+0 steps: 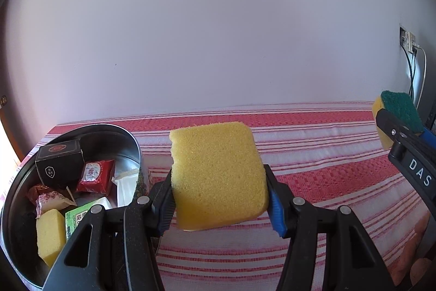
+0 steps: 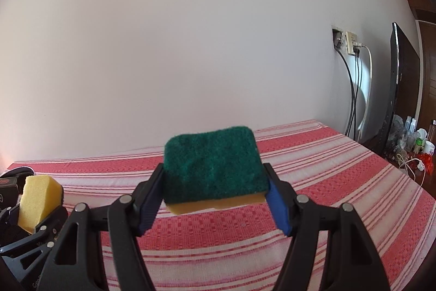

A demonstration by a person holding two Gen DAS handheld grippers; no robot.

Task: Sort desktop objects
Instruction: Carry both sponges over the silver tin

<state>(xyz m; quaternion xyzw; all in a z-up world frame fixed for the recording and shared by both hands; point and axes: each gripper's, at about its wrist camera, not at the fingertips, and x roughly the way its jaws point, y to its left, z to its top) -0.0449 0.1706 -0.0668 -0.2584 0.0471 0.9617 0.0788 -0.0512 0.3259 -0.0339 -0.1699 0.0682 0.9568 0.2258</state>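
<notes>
Yellow sponge (image 1: 218, 176) clamped in left gripper (image 1: 221, 202), held above striped tablecloth (image 1: 313, 154), just right of metal bowl (image 1: 128, 138). Bowl holds snack packets (image 1: 95, 176), black box (image 1: 58, 160), another yellow sponge block (image 1: 50, 235). Green-topped scouring sponge (image 2: 214, 169) pinched in right gripper (image 2: 215, 201), also off the cloth. White wall (image 2: 190, 45) behind.

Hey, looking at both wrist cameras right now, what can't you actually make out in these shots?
- Left wrist view: the near side of the metal bowl is hidden behind the left gripper, which also covers the green packet's print.
- Left wrist view: the right gripper is cut off by the frame edge.
- Right wrist view: the bottles on the side table are too small to identify.
- Both views: the underside of the yellow sponge and the green-topped sponge faces away.
</notes>
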